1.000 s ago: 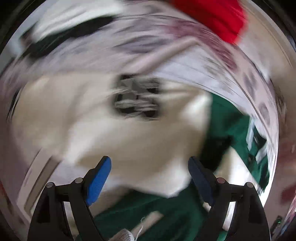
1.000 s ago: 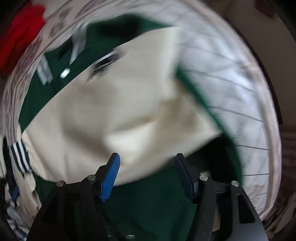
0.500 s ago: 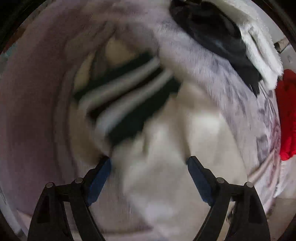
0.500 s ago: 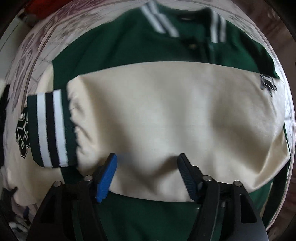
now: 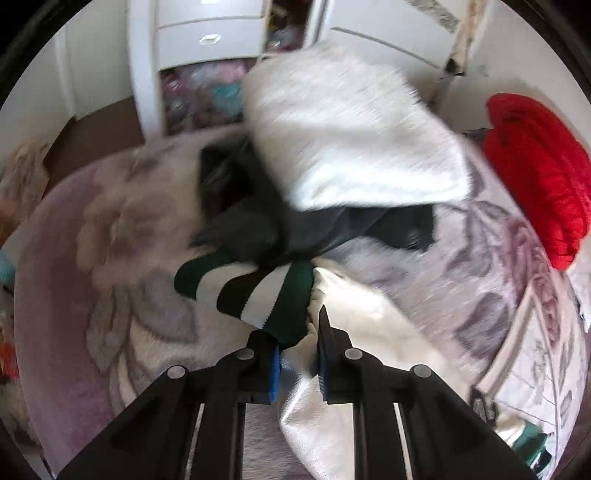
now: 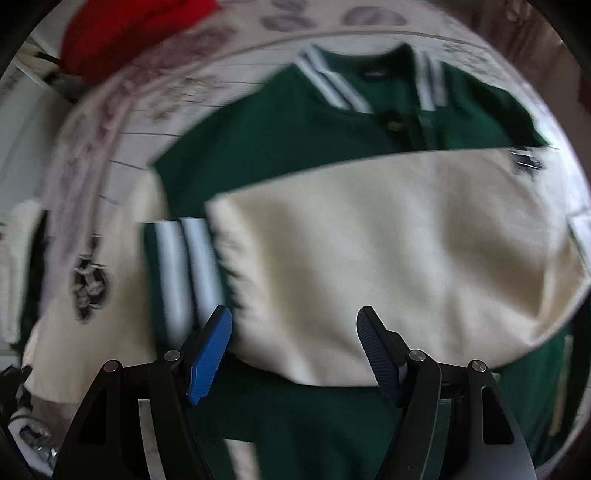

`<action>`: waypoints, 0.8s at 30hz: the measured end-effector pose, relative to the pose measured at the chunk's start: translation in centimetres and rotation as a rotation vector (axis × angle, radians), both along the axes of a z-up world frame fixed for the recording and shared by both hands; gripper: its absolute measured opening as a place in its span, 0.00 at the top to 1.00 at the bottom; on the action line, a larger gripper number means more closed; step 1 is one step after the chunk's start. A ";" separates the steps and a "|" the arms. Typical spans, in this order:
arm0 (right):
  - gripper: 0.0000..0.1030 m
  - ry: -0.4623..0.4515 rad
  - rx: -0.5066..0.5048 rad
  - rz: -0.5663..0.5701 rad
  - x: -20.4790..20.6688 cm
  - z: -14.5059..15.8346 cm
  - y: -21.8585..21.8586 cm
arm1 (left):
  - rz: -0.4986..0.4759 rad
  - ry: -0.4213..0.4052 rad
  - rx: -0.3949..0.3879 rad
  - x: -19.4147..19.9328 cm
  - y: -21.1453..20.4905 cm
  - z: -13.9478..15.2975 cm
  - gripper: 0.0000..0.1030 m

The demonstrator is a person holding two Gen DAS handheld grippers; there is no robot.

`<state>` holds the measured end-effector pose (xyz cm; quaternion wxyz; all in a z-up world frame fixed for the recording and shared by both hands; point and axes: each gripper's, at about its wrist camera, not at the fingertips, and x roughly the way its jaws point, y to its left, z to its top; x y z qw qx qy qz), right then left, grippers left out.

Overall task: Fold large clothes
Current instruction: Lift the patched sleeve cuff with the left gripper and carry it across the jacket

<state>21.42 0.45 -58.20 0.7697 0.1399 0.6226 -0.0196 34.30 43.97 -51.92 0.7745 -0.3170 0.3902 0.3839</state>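
Note:
A green varsity jacket (image 6: 295, 133) with cream sleeves lies on a floral bedspread (image 6: 110, 107). One cream sleeve (image 6: 388, 258) is folded across its body, its striped cuff (image 6: 184, 273) at the left. My right gripper (image 6: 295, 332) is open and empty just above this sleeve. In the left wrist view my left gripper (image 5: 299, 339) is shut on the other cream sleeve (image 5: 354, 332) beside its green and white striped cuff (image 5: 258, 291).
A grey-white garment (image 5: 351, 140) and a dark garment (image 5: 258, 214) lie heaped on the bedspread (image 5: 110, 258) beyond the cuff. A red knit (image 5: 535, 173) lies at the right, also top left in the right wrist view (image 6: 122, 33). White drawers (image 5: 207, 40) stand behind.
My left gripper has closed on the sleeve by the striped cuff; it was open before. The right gripper has stayed open and shifted a little over the folded sleeve.

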 end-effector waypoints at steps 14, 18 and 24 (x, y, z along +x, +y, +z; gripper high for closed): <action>0.82 -0.036 0.095 -0.078 5.9 -0.4 2.0 | -0.061 -0.031 0.026 -1.2 -1.0 3.4 0.88; 0.82 -0.103 0.066 0.000 7.6 0.0 3.3 | -0.079 -0.050 0.053 -1.1 -1.9 5.0 0.89; 0.21 0.073 -0.084 0.070 8.9 -2.1 2.6 | -0.180 -0.115 0.155 0.8 -5.9 10.1 0.89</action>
